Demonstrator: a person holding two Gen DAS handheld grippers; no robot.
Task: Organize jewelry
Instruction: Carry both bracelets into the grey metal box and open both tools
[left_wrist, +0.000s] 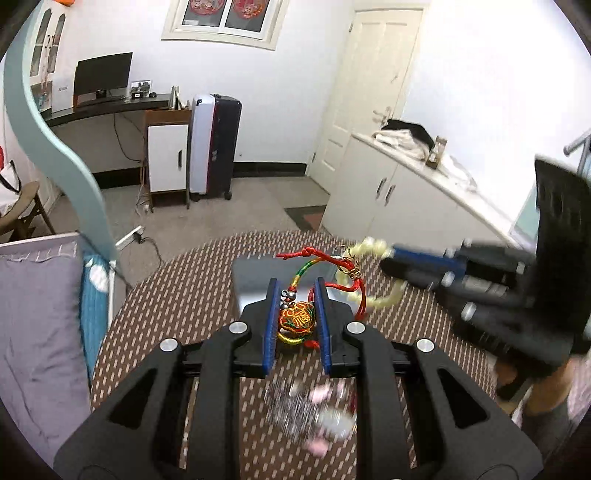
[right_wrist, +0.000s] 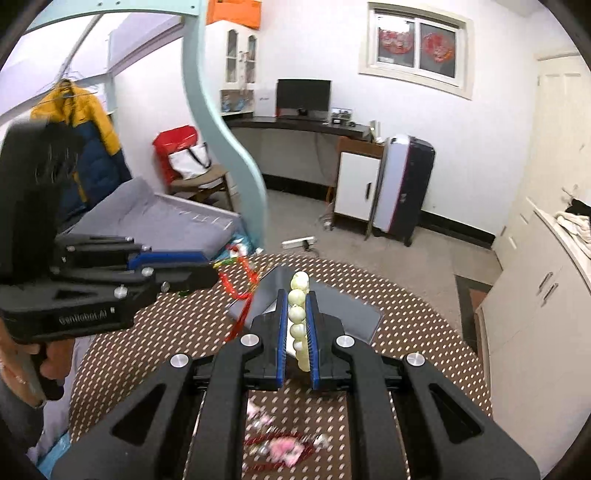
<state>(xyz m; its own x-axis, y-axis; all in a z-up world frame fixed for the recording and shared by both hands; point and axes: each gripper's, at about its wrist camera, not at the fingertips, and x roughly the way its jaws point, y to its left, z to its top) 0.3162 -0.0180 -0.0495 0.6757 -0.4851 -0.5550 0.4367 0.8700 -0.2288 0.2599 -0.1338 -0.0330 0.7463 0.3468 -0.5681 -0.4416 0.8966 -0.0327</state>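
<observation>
Tray (left_wrist: 255, 280) sits far on table (left_wrist: 166, 295). Left tongs (left_wrist: 297, 291) hold cord bracelet (left_wrist: 295, 317) over it, right tongs (right_wrist: 295, 295) hold bead bracelet (right_wrist: 298, 317); loose jewelry pile (right_wrist: 280, 446) near edge.

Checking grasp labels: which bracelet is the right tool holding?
The pale bead bracelet, pinched between the right tool; the red cord bracelet with the embroidered charm sits in the left tool.

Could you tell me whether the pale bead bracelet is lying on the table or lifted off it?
Lifted: the right gripper clamps the pale bead bracelet above the table.
</observation>
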